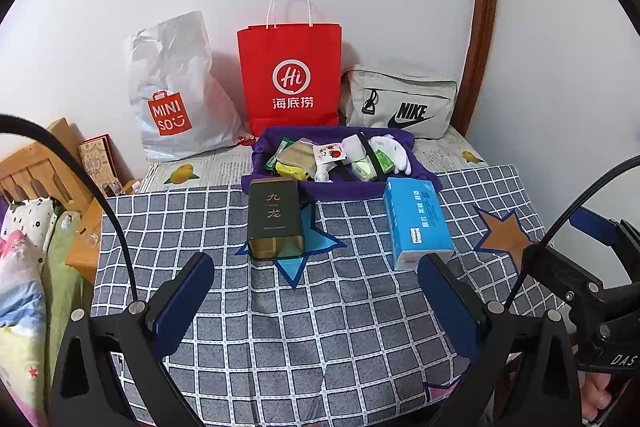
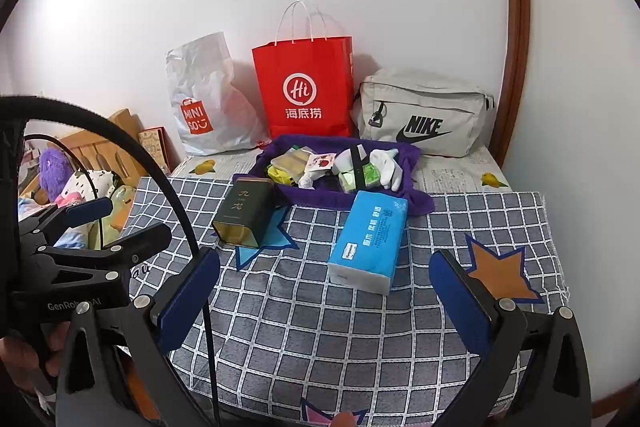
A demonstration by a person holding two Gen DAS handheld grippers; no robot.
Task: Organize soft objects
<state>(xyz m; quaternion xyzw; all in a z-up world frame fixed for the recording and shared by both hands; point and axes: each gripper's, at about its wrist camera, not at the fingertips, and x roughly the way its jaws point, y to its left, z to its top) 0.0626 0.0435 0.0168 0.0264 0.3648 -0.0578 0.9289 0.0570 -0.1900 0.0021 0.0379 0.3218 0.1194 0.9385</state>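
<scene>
A purple cloth (image 1: pixel 280 141) (image 2: pixel 412 155) at the back of the table holds a pile of small soft items: white gloves (image 1: pixel 394 149) (image 2: pixel 386 165), snack packets (image 1: pixel 298 155) (image 2: pixel 290 161) and green pouches (image 1: pixel 366 169). A blue tissue pack (image 1: pixel 418 223) (image 2: pixel 368 241) lies in front of it. My left gripper (image 1: pixel 316 275) is open and empty, low over the checked cloth. My right gripper (image 2: pixel 324 275) is open and empty, just short of the tissue pack.
A dark tea tin (image 1: pixel 274 219) (image 2: pixel 246 213) lies left of the tissue pack. A Miniso plastic bag (image 1: pixel 176 91) (image 2: pixel 204 103), a red paper bag (image 1: pixel 290 79) (image 2: pixel 306 91) and a grey Nike bag (image 1: pixel 402 103) (image 2: pixel 424 113) stand along the wall. Bedding (image 1: pixel 24 267) is on the left.
</scene>
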